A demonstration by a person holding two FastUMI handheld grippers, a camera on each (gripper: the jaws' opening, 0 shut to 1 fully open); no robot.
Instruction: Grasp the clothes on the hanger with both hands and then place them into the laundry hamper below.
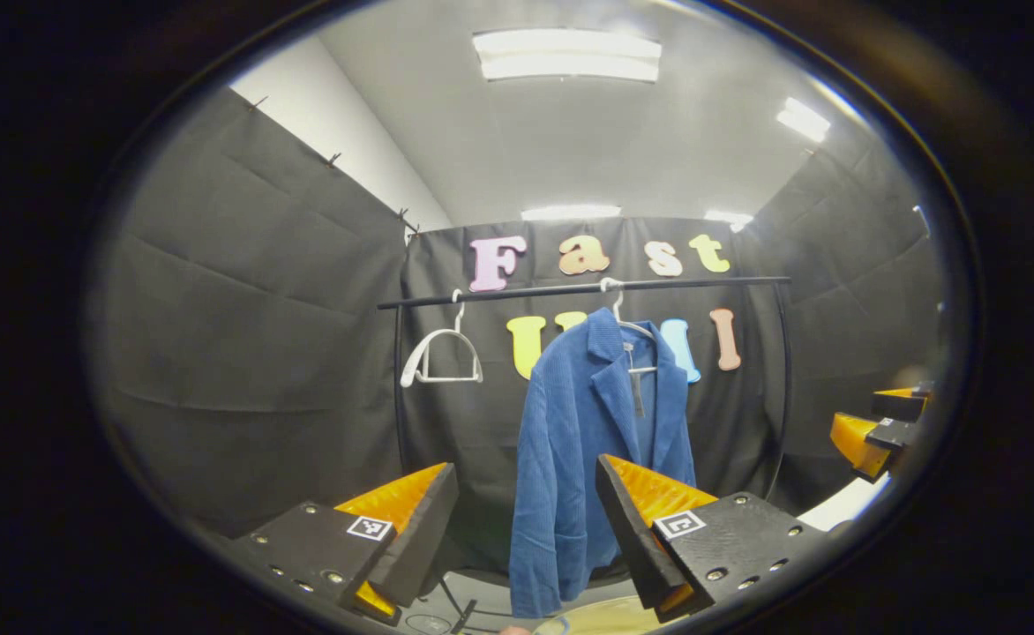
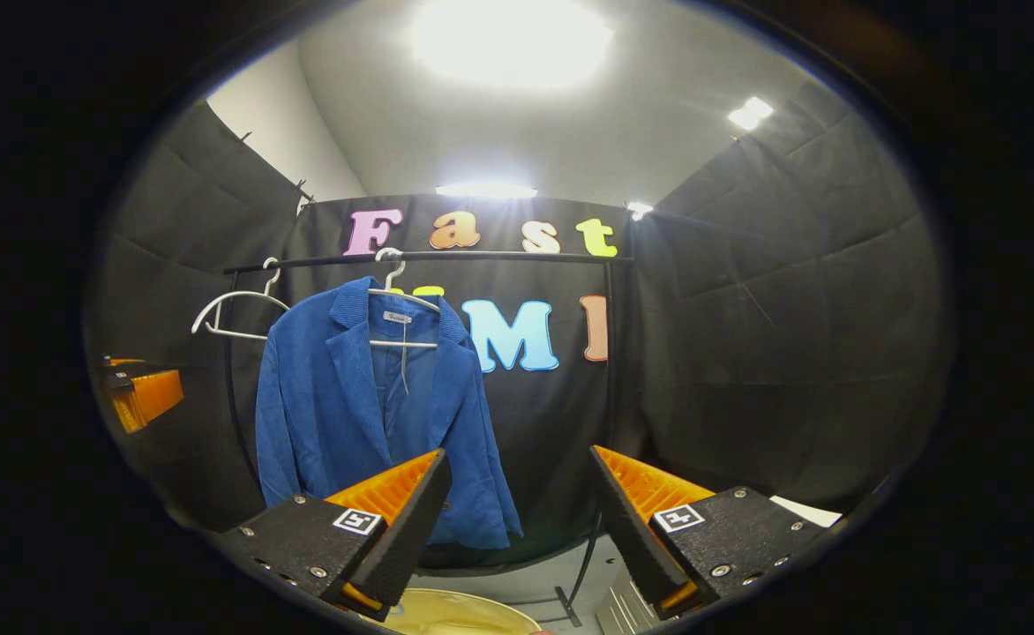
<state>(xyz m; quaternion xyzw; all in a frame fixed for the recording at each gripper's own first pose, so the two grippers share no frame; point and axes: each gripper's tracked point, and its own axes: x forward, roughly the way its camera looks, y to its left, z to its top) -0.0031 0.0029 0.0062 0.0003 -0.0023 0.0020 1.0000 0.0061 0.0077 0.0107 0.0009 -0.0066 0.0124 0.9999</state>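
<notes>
Blue corduroy jacket (image 1: 583,441) hanging open-fronted on a white hanger (image 1: 632,331) from a black rail (image 1: 570,289), against the booth's black cloth wall. Seen again in the right gripper view (image 2: 367,406), lapels spread, sleeves drooping at both sides, hem falling lowest on its right-hand side. A second white hanger (image 1: 440,357), bare, further along the same rail.

Left gripper (image 1: 526,520) with fingers spread wide, nothing between them, aimed at the jacket's lower half and apart from the cloth. Right gripper (image 2: 517,516) likewise spread wide and holding nothing, pointed just beside the jacket's hem. Also visible at the edge of each view, off to the side: the opposite gripper.

Pale yellow rim of the laundry hamper (image 2: 446,613) at the bottom of the right gripper view, below and in front of the jacket.

Judged from the ribbed fabric: soft, limp, moderately weighty, not slippery, not fragile. Likely to slump and fold once off the hanger. Best taken at both shoulders or at the collar on either side of the hook, one gripper each, pinching a thick fold. Probably to be lifted clear of the hanger arms before lowering. Risk: a sleeve or the hanger snagging.
</notes>
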